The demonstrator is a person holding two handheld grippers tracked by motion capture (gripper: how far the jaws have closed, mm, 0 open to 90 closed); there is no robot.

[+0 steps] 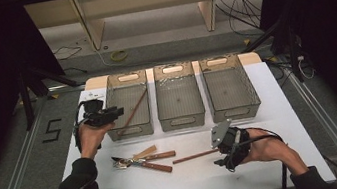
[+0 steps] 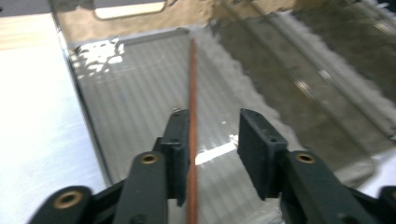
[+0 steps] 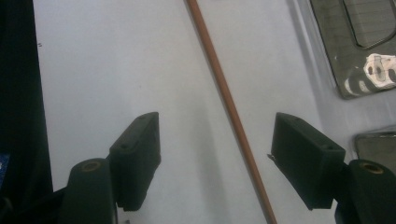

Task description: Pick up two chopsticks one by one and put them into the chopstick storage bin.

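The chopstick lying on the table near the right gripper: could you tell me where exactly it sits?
In the high view the chopstick lies on the white table, between the right gripper and the cutlery pile.

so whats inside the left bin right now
One thin brown stick lies slanted in the left bin, by the open left gripper. Nothing else shows through its mesh floor; the near end sits behind the jaws.

Bin walls (image 1: 149,102) around stick (image 1: 134,112)

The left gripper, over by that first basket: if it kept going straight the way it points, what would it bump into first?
Most likely the left basket. The left gripper, jaws apart, points down into it along the thin brown stick lying there, so the basket's ribbed floor comes first, though depth is hard to judge.
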